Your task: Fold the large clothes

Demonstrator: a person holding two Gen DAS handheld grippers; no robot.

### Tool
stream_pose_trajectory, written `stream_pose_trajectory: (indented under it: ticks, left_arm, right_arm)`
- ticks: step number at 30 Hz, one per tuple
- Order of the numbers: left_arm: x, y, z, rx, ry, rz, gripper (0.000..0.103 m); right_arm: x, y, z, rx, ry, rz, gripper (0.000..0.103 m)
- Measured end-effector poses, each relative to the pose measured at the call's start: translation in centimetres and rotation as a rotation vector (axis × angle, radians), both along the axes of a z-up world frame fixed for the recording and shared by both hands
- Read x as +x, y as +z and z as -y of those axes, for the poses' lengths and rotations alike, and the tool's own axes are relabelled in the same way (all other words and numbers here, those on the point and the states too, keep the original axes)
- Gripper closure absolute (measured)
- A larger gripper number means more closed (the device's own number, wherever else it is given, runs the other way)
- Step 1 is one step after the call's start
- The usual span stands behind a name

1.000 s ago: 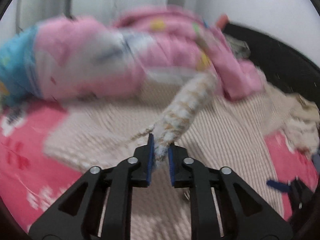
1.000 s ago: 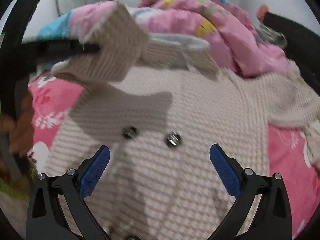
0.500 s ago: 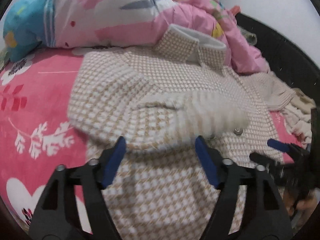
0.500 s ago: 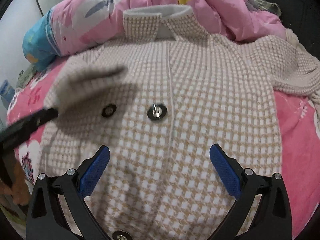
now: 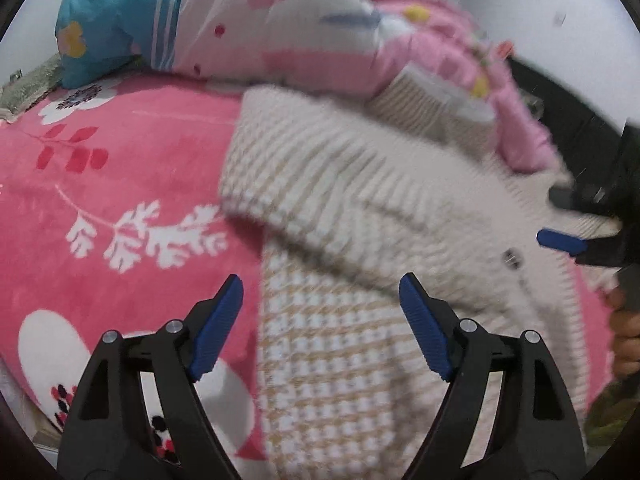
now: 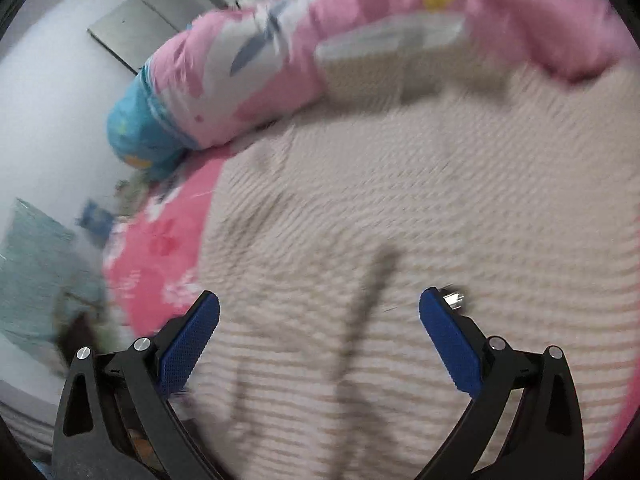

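Note:
A beige-and-white checked knit cardigan (image 5: 344, 344) lies front up on the bed, its one sleeve (image 5: 360, 184) folded across the chest. My left gripper (image 5: 320, 284) hovers over the cardigan's left edge. Its jaws are opening and nothing is between the blue pads (image 5: 216, 324). In the blurred right wrist view my right gripper (image 6: 320, 300) hangs over the cardigan's (image 6: 400, 208) front beside a metal button (image 6: 454, 300). Its jaws stand wide and are closing, with nothing gripped. The right gripper (image 5: 560, 220) also shows at the left wrist view's right edge.
A pink floral bedspread (image 5: 112, 184) lies under the cardigan. A bunched pink-and-blue quilt (image 5: 248, 28) lies at the back against the collar. Dark furniture (image 5: 576, 120) stands at the right. A hand (image 5: 626, 344) holds the right gripper. Beyond the bed's left edge lies floor clutter (image 6: 44, 256).
The left gripper let go of the sleeve, which now lies across the cardigan's front, then moved left and down. The right gripper swung left and rolled.

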State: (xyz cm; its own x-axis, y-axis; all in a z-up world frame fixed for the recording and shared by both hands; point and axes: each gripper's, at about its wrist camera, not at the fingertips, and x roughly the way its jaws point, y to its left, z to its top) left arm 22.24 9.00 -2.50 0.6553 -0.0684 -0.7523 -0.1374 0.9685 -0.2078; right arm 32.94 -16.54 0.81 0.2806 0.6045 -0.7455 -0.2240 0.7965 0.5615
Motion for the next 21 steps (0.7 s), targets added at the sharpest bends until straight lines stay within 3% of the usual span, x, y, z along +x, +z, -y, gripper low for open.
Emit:
stream_pose_trajectory:
  ticks: [3, 8, 15, 21]
  left_arm:
    - [0.8, -2.0, 0.4, 0.06, 0.013, -0.061, 0.026]
    - [1.2, -3.9, -0.3, 0.032, 0.036, -0.097, 0.026]
    - [1.1, -4.2, -0.1, 0.038, 0.043, -0.088, 0.026]
    - [1.2, -4.4, -0.2, 0.033, 0.045, -0.083, 0.026]
  right_arm:
    - [0.5, -2.3, -1.3, -0.029, 0.016, -0.055, 0.019]
    - [1.5, -5.4, -2.2, -0.087, 0.018, -0.117, 0.03]
    - [1.1, -4.3, -2.8, -0.121, 0.016, -0.085, 0.052]
    - [1.1, -5.7, -3.5, -0.164, 0.007, -0.072, 0.061]
